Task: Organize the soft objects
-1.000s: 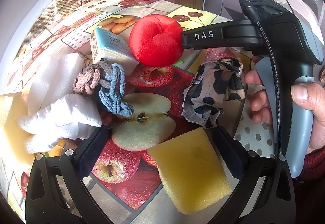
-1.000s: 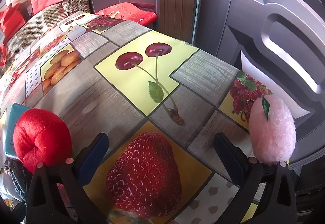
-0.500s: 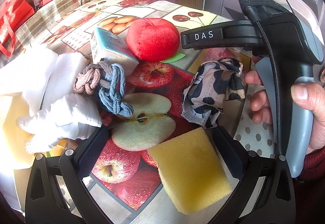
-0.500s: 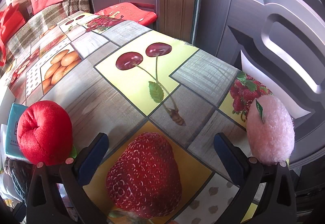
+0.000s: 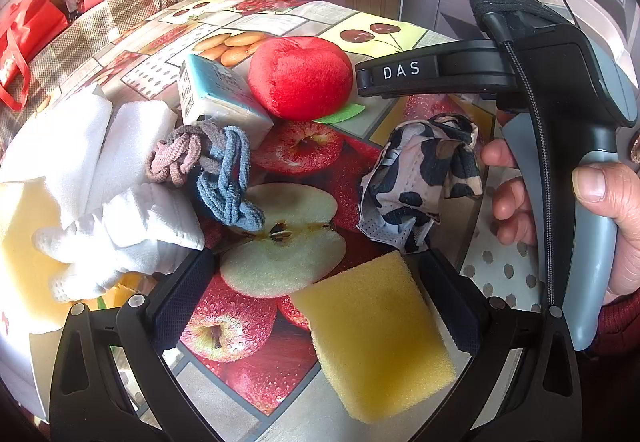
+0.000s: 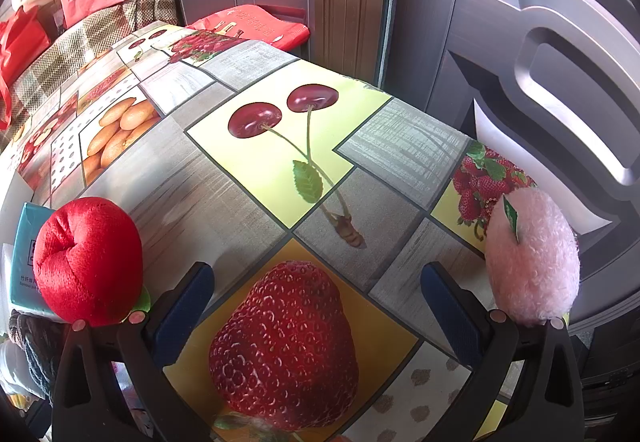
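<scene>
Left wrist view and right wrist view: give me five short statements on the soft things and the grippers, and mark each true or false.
1. The yellow sponge lies between the open fingers of the left gripper. True.
2. The right gripper is shut on the red plush. False: it is open and holds nothing; the plush sits to its left.
3. The pink plush sits near the table's edge. True.
4. The hair ties are stacked on the sponge. False: they lie apart from it, by the tissue pack.
5. The patterned cloth is folded flat. False: it is crumpled.
</scene>
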`<state>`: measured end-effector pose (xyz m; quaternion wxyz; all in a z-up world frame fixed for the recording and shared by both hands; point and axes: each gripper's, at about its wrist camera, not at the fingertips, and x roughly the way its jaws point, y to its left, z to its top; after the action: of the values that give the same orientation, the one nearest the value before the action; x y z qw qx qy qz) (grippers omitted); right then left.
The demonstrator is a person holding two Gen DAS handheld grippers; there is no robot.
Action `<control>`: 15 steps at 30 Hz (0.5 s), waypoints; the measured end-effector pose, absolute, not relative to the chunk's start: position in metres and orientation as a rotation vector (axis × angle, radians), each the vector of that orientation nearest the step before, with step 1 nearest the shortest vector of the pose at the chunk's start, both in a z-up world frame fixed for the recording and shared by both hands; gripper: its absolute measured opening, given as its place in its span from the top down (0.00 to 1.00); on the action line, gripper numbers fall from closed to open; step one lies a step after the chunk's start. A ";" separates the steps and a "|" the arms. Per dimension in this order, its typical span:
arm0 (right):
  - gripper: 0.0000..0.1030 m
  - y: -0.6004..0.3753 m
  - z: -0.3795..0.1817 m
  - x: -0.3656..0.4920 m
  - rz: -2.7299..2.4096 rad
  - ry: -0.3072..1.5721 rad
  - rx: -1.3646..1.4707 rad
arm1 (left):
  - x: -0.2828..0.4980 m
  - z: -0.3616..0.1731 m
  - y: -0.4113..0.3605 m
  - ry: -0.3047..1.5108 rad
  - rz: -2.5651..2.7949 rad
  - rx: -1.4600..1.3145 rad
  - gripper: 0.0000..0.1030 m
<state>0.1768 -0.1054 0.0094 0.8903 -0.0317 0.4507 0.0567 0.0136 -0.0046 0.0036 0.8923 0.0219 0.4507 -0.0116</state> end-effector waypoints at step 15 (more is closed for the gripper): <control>0.00 -0.105 0.010 0.177 0.119 0.935 -0.064 | 0.016 0.004 -0.005 0.935 -0.024 0.045 0.00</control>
<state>0.1768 -0.1052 0.0095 0.8904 -0.0310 0.4504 0.0574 0.0160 -0.0054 0.0043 0.8923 0.0218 0.4507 -0.0115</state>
